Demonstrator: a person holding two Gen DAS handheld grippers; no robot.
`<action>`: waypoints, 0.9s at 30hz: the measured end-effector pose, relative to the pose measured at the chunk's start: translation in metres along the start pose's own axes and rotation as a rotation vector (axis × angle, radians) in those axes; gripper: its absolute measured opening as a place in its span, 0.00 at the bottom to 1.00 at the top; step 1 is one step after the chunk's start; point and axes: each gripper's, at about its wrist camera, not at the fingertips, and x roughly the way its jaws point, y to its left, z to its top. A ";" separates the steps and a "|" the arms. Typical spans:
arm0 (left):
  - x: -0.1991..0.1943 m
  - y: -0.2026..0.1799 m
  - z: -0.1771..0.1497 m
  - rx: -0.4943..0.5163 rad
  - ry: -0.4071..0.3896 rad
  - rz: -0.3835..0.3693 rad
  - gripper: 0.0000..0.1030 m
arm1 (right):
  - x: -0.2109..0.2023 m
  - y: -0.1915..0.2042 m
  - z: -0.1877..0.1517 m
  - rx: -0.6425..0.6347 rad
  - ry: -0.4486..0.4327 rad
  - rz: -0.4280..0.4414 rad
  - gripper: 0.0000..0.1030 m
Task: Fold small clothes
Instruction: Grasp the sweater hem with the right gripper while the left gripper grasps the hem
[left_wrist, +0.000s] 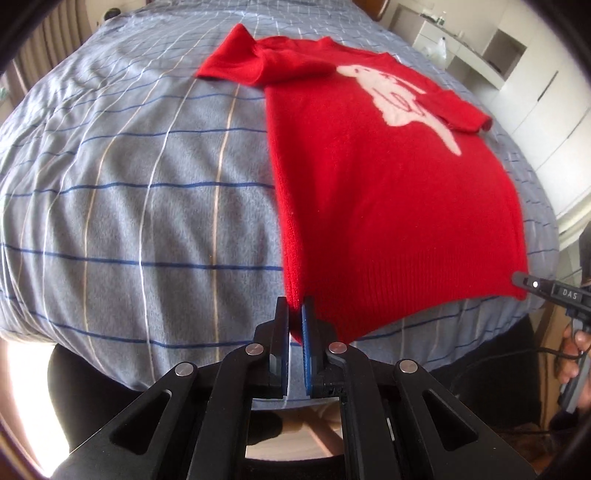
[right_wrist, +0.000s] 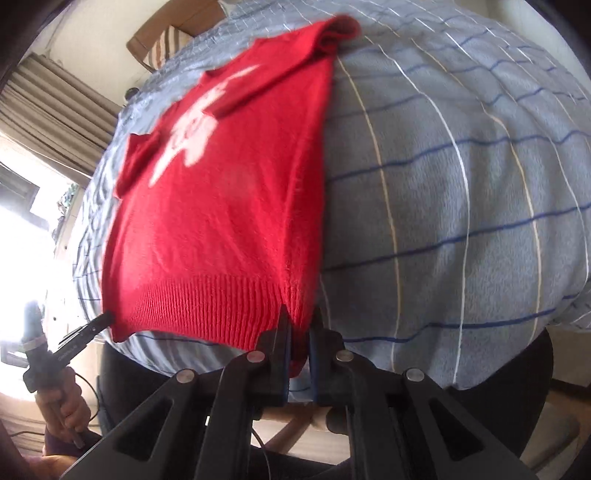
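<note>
Red sweater (left_wrist: 388, 206) lies front-up on bed (left_wrist: 147, 184), body flat. Sleeves look already folded inward across chest. Left tool (left_wrist: 295, 314) pinches left hem corner; right tool (right_wrist: 300, 325) pinches right hem corner. Judged early-mid: bottom-to-top fold and final squaring remain.

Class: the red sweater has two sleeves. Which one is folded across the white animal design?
The sleeve on the right gripper's side; it overlaps the design's edge. The other sleeve spreads outward onto the checked bedcover.
</note>
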 end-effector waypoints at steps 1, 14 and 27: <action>0.003 -0.003 0.000 0.006 -0.007 0.032 0.04 | 0.009 -0.001 -0.001 -0.004 0.000 -0.024 0.07; 0.023 -0.018 -0.005 0.029 -0.028 0.182 0.04 | 0.033 -0.018 0.004 0.080 -0.017 -0.022 0.07; 0.027 -0.025 -0.003 0.060 -0.044 0.219 0.04 | 0.029 -0.023 -0.002 0.096 -0.020 -0.025 0.07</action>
